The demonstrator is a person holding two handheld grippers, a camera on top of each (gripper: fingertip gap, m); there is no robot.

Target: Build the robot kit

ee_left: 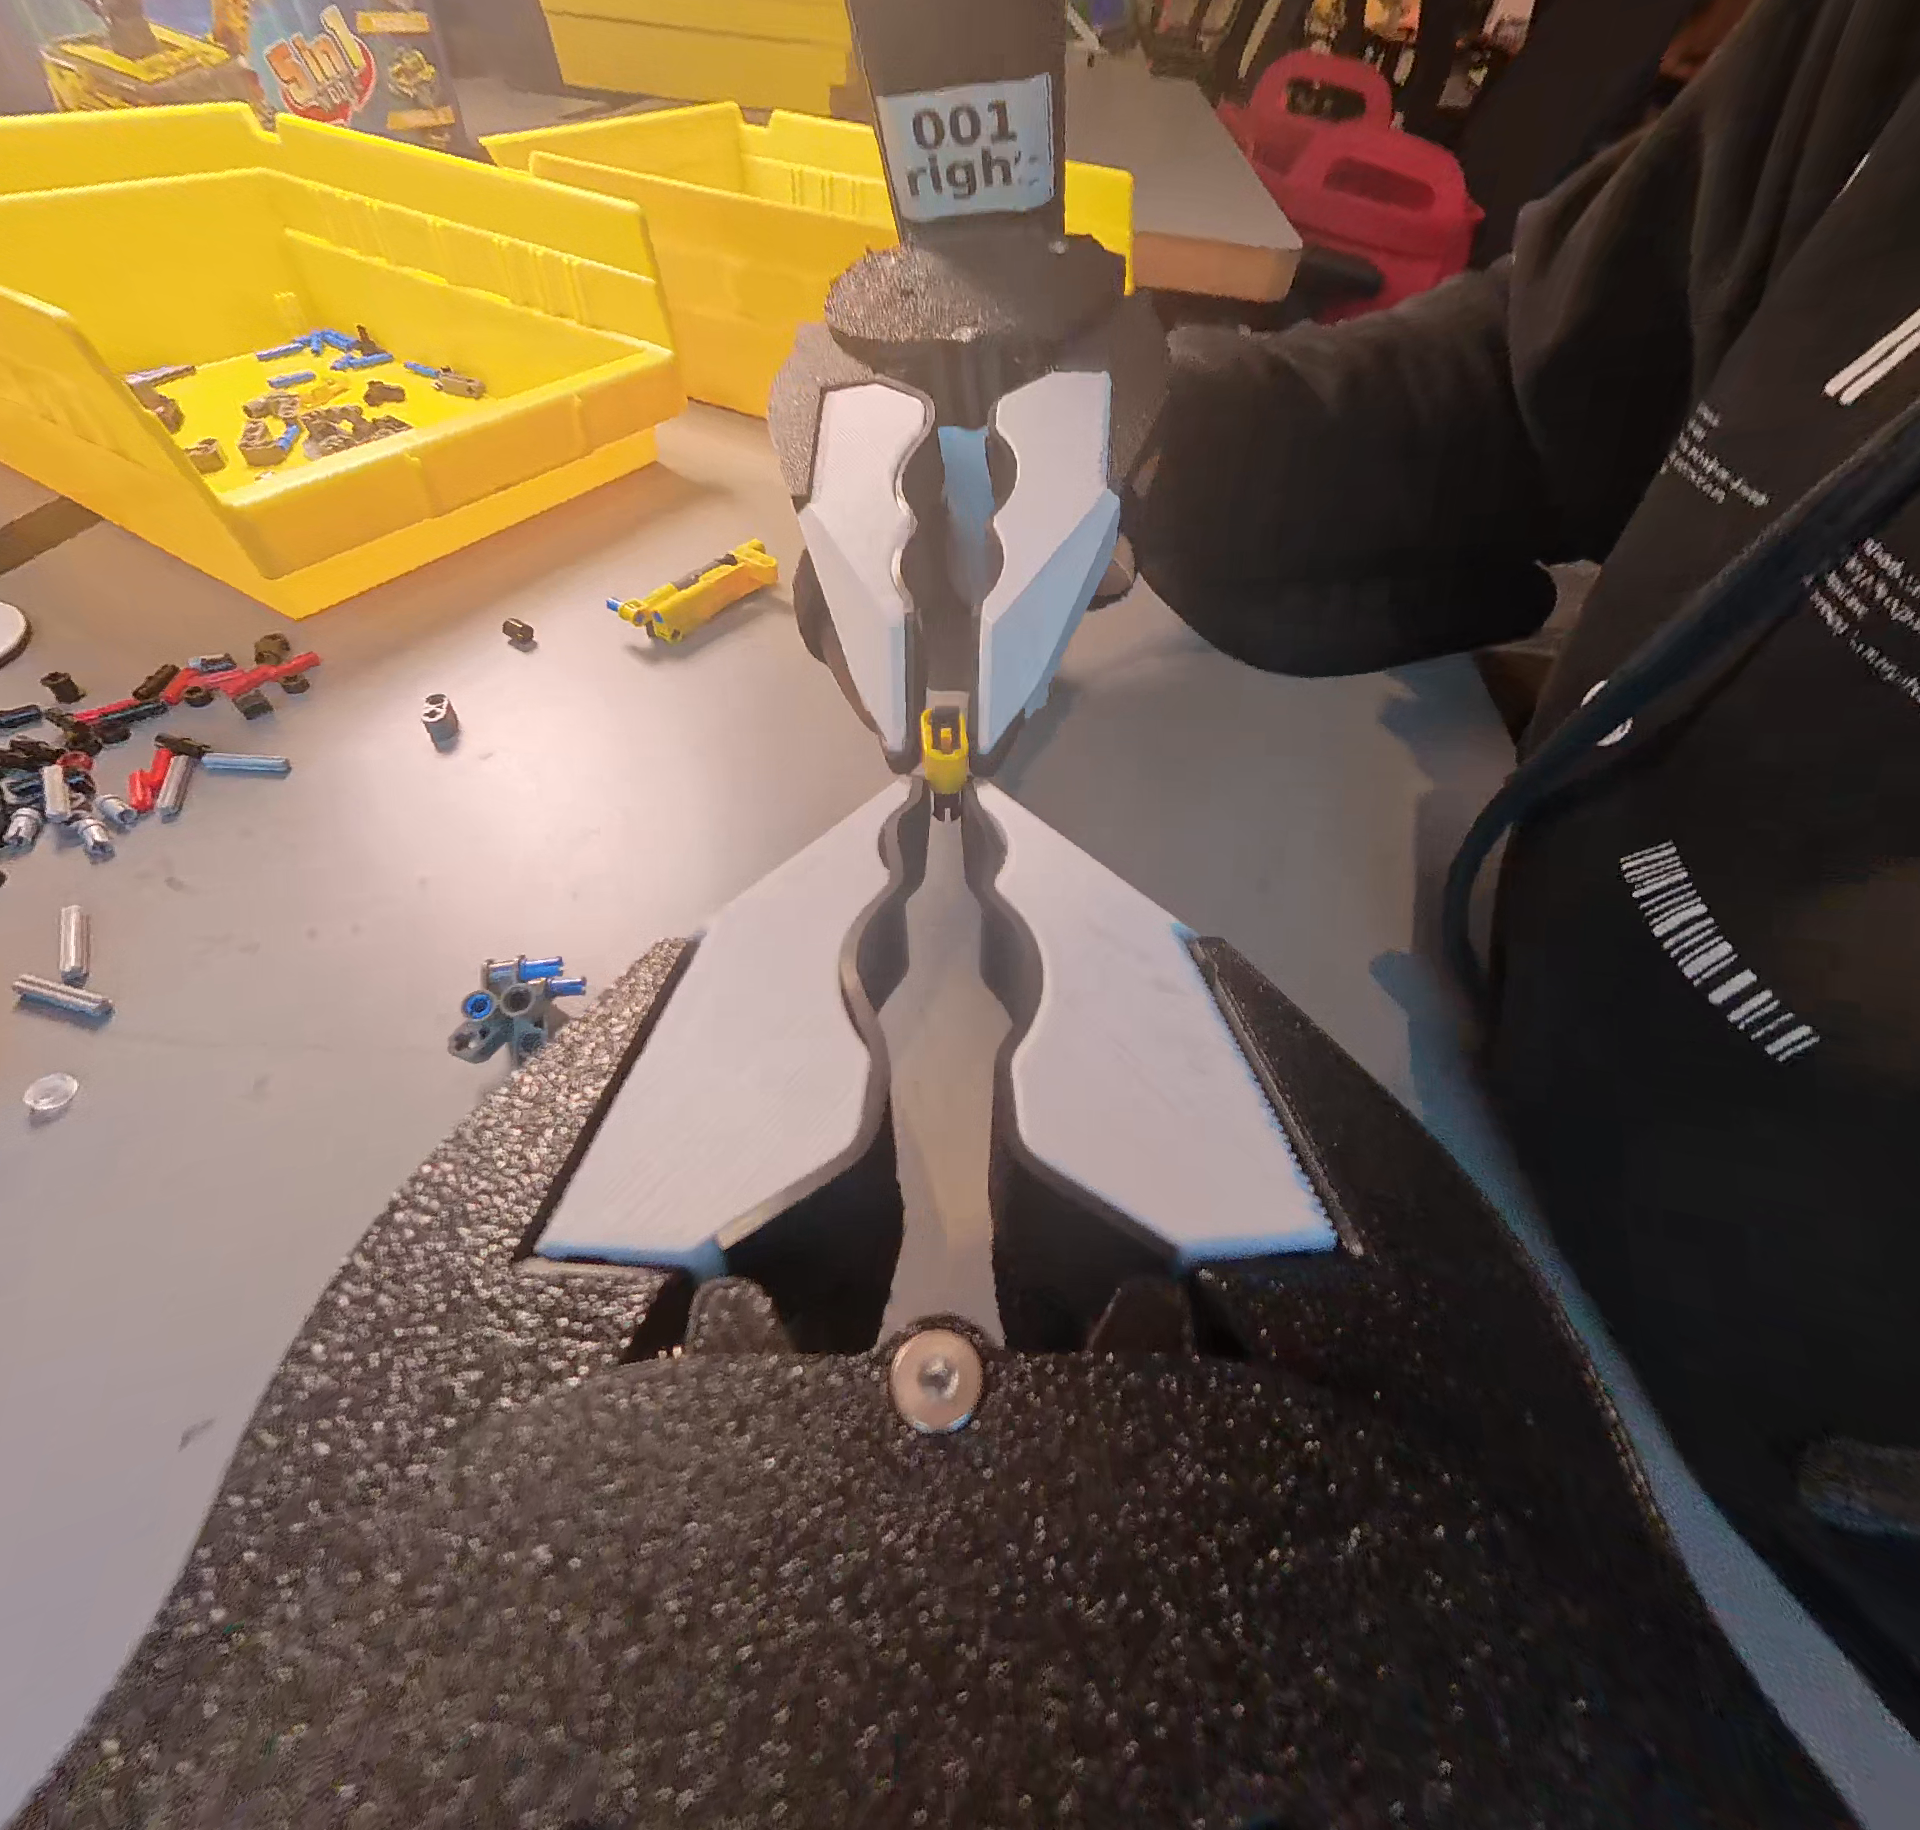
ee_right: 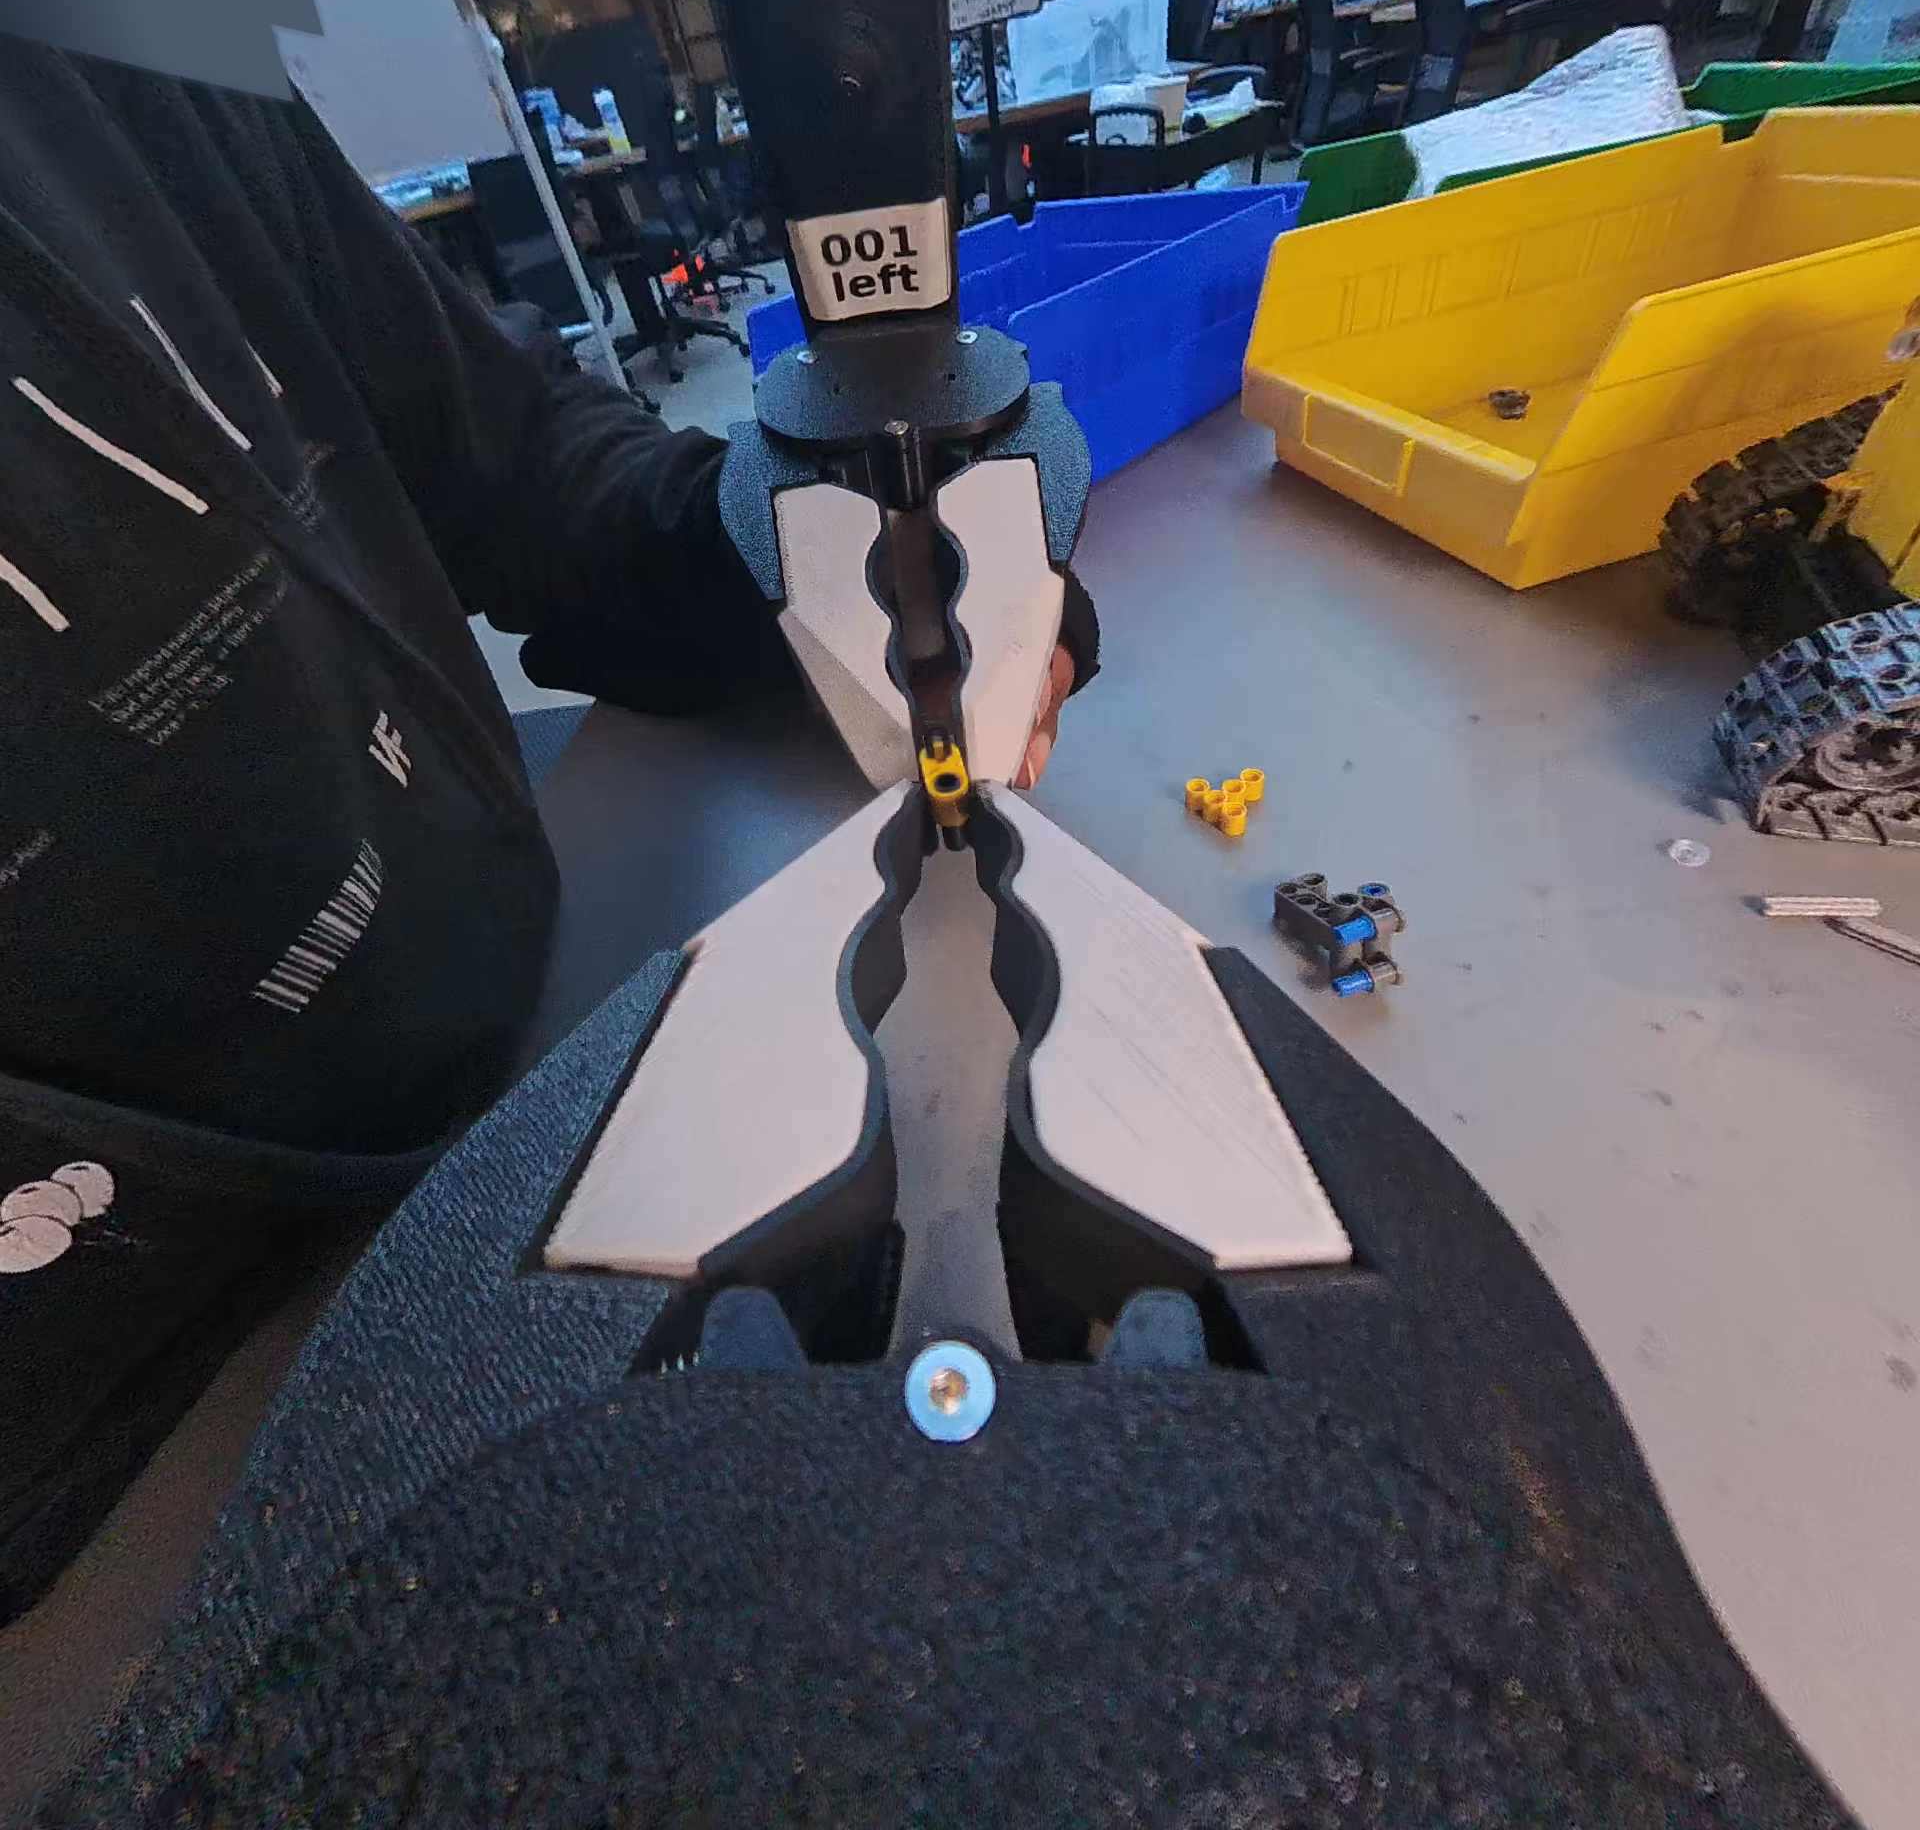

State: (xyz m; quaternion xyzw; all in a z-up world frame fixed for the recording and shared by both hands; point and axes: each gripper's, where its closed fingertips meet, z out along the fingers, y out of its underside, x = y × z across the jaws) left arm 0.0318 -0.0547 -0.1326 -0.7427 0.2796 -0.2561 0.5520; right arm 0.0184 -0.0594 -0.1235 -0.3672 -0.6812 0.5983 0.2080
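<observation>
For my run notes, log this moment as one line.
left gripper: shut on yellow connector | right gripper: shut on same piece | grippers tip to tip above grey table | loose parts scattered

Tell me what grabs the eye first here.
Two grippers meet tip to tip above the grey table: the left gripper and right gripper both pinch one small yellow connector piece. To the left, a yellow bin holds loose parts.

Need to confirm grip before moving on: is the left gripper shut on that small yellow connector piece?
Shut. The left gripper pinches the small yellow connector piece at its tips; the right gripper clamps its other end.
</observation>
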